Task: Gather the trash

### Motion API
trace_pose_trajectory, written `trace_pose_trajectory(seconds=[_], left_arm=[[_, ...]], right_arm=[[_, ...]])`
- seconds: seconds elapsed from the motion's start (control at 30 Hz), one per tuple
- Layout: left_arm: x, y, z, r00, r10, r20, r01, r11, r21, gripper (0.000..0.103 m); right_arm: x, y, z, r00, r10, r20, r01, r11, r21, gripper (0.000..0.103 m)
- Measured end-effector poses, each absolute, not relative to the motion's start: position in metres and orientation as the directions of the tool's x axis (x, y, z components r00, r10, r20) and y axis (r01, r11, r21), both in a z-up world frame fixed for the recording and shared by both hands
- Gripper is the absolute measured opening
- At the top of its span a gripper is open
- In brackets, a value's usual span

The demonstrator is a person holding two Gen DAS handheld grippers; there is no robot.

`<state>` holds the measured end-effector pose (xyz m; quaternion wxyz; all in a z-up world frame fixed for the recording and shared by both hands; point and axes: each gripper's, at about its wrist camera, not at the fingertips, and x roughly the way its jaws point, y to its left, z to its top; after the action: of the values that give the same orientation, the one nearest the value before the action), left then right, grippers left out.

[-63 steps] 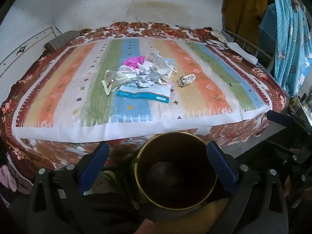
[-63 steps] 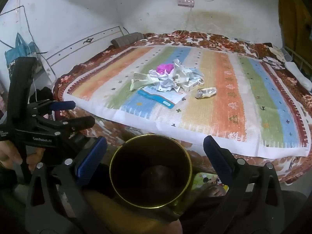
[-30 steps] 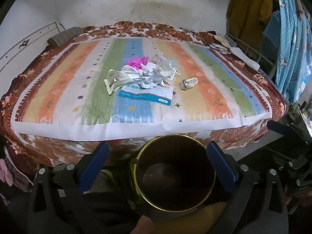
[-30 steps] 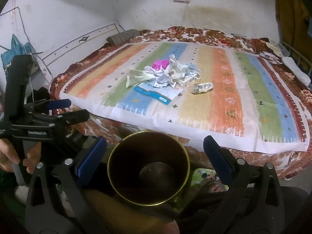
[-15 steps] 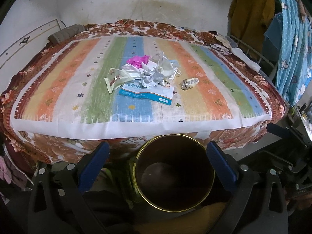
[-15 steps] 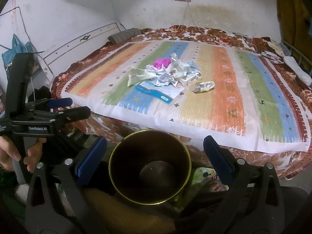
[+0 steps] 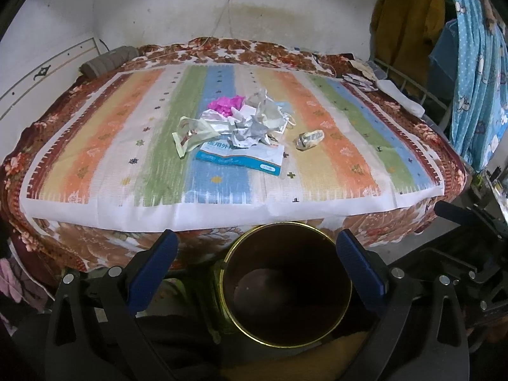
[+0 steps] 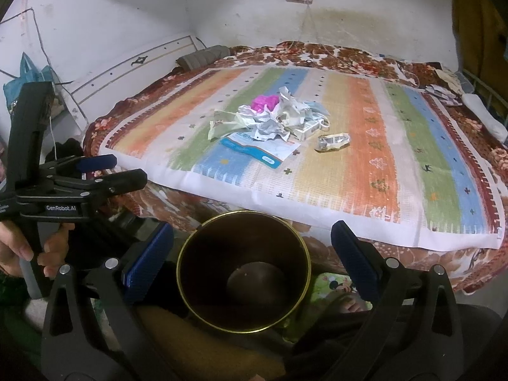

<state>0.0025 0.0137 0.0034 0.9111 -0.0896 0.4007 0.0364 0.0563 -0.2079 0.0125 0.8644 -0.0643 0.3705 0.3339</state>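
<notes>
A heap of trash lies mid-bed on the striped cloth (image 7: 95, 146): a pink scrap (image 7: 227, 103), crumpled paper (image 7: 250, 128), a pale green wrapper (image 7: 190, 133) and a blue-white packet (image 7: 244, 157). A small crumpled wrapper (image 7: 308, 139) lies apart to its right. The same heap (image 8: 270, 120) shows in the right wrist view. A dark bin with a brass rim (image 7: 287, 285) (image 8: 243, 273) stands low in front of the bed, empty. My left gripper (image 7: 256, 237) is open above it. My right gripper (image 8: 251, 229) is open too. Neither holds anything.
A hand (image 8: 12, 254) holds the left gripper's handle (image 8: 28, 146) at the left. A blue dotted curtain (image 7: 476, 79) and a metal rack (image 7: 412, 92) flank the bed's right side. A grey roll (image 7: 108, 60) lies at the bed's far left corner.
Both cameras drifted slightly, so the bed and the bin shifted a little in view. The trash has not moved and both grippers stayed open.
</notes>
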Motion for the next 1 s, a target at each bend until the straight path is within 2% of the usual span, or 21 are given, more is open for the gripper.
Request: trace_pose_trajectory(seconds=[0.47,0.73,1.0], left_arm=[[0.005,0.012,0.002,0.675,-0.013,-0.738,-0.13,0.982,-0.137,0.097],[0.022,0.02,0.005,0.656,-0.045,-0.753,-0.138,0.974,-0.179,0.097],[0.063,0.033,0.014,0.625,0.054,-0.779,-0.158,0.986,-0.058,0.097]], right_arm=[[0.063,-0.206,0.011,0.479,0.541,-0.691,-0.635,0.757,0.153,0.094],[0.079,-0.19,0.012,0.449,0.551,-0.704,-0.653,0.74,0.163,0.094],[0.11,-0.169,0.02,0.438,0.543,-0.716,-0.67,0.728,0.142,0.094]])
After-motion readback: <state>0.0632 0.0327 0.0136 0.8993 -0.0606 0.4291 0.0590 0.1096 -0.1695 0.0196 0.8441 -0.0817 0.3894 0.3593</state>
